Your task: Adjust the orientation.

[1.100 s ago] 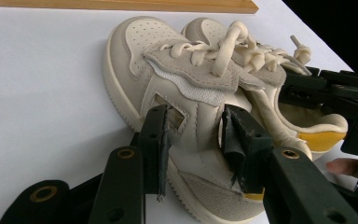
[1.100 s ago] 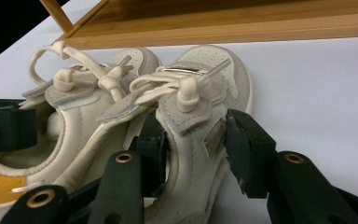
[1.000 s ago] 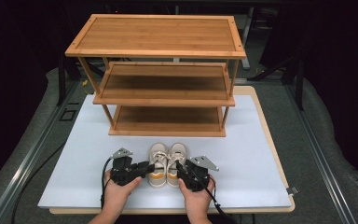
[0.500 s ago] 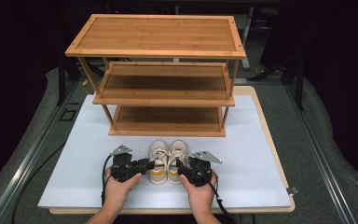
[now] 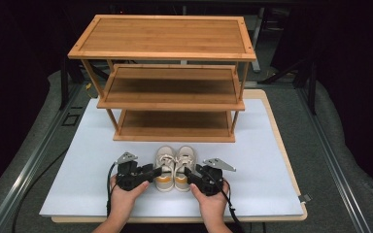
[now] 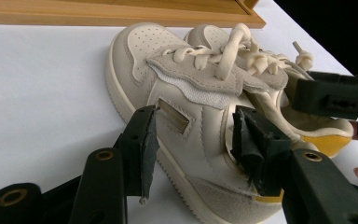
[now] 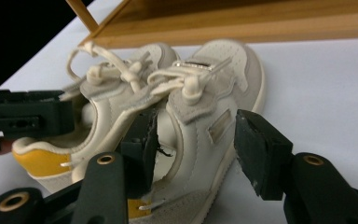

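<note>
shoes [image 5: 175,167]: you see cream uppers with paler grey-beige suede patches, cream laces, mustard-yellow heel lining, a perforated dot pattern on the toes
left tool [image 5: 148,173]: your black jaws, brass-coloured rivets, a grey plate on top
right tool [image 5: 190,174]: black as well, the same brass-coloured rivets, grey plate
rack [image 5: 167,73]: warm honey-brown wood with a fine straight grain
surface [image 5: 77,170]: plain white sheet, light wood edging round it
floor [image 5: 340,160]: dark grey around you, black beyond
</note>
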A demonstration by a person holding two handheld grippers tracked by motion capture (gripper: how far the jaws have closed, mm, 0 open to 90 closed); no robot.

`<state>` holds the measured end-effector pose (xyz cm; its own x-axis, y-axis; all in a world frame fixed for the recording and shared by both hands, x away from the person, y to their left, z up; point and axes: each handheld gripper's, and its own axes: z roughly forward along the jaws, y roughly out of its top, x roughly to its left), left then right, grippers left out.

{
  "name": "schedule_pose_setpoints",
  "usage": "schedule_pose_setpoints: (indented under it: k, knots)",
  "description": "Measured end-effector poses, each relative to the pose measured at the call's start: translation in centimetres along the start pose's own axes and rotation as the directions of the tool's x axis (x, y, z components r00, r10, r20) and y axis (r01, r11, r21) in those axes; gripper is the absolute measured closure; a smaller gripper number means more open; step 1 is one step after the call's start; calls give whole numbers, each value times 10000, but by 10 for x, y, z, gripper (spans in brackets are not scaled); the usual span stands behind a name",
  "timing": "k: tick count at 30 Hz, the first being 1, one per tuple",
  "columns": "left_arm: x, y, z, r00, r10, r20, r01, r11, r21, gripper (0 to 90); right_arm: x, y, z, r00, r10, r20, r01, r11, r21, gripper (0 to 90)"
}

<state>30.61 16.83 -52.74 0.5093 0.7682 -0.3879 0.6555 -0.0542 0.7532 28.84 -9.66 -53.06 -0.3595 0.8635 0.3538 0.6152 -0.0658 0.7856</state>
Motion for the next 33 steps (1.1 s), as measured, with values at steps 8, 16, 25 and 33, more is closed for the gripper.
schedule_pose_setpoints:
  k: [8, 16, 25, 33]
  knots:
    - [-3, -2, 6, 9996, -222, -196, 218, 9995, -226, 498, 0, 1, -2, 9997, 258, 5, -258, 9996, -68, 493]
    - [-4, -4, 12, 9990, -305, -337, 291, 9987, -410, 476, 4, -2, 5, 9996, 270, 89, -267, 9992, -293, 473]
    - [-4, -8, 14, 9974, -502, -515, 459, 9957, -809, 488, 3, -8, 9, 9967, 768, 264, -752, 9956, -557, 486]
    - [-4, -13, 14, 9959, -831, -359, 782, 9894, -1221, 468, 2, -10, 10, 9944, 1023, 281, -998, 9917, -812, 495]
